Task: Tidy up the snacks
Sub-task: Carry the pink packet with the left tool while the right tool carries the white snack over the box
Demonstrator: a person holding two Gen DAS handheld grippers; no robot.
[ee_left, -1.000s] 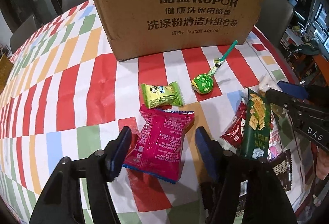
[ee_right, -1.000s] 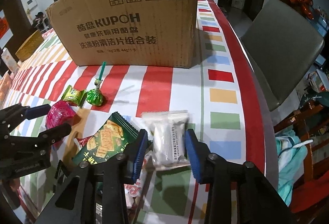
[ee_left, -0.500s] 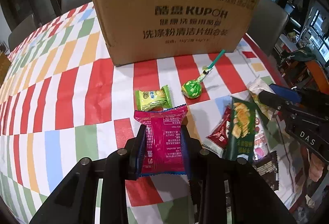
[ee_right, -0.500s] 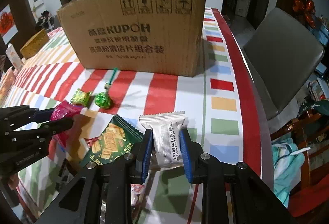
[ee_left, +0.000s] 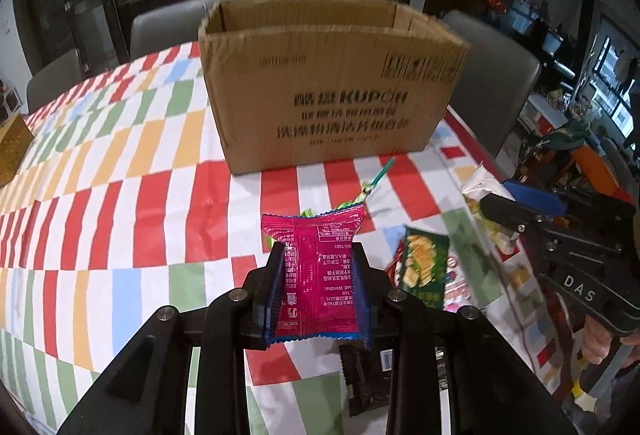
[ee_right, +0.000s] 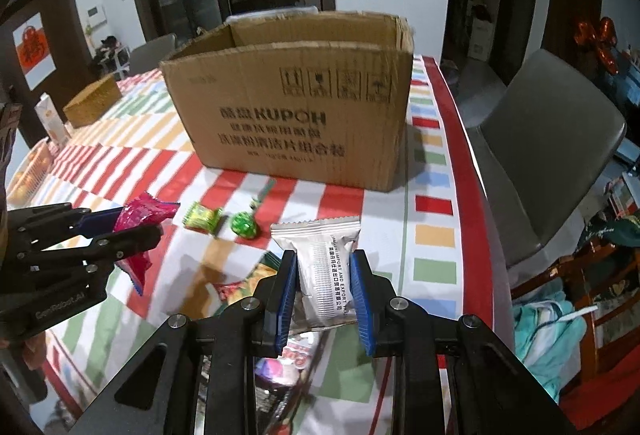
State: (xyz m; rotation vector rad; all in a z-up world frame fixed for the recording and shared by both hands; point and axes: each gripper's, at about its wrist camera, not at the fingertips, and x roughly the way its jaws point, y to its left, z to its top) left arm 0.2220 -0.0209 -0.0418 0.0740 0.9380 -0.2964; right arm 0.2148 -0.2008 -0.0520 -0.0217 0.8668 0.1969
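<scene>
Our left claw (ee_left: 318,289) squeezes the pink snack bag (ee_left: 316,275); our right claw (ee_right: 325,289) squeezes the silver one (ee_right: 322,267). Both look light, soft and crinkly.

Cardboard box (ee_left: 332,103) looked matt brown corrugated paper, rough torn top edge, print dull black. Tablecloth (ee_left: 120,195) seemed smooth w/ a slight sheen, creased in places; cloth or plastic, couldn't tell. Pink packet (ee_left: 318,275) was glossy foil-like plastic film, crimped ends. Silver packet (ee_right: 324,271) was satin metallised film, less shiny. Green cracker bag (ee_left: 426,271) glossy plastic. Lollipop (ee_right: 244,225) wrapped in crinkly shiny green film. Left gripper (ee_left: 318,299) & right gripper (ee_right: 324,299): matt black plastic bodies, blue ribbed pads, small bright metal screws. Chair (ee_right: 544,139) looked matt grey, smooth upholstery.
</scene>
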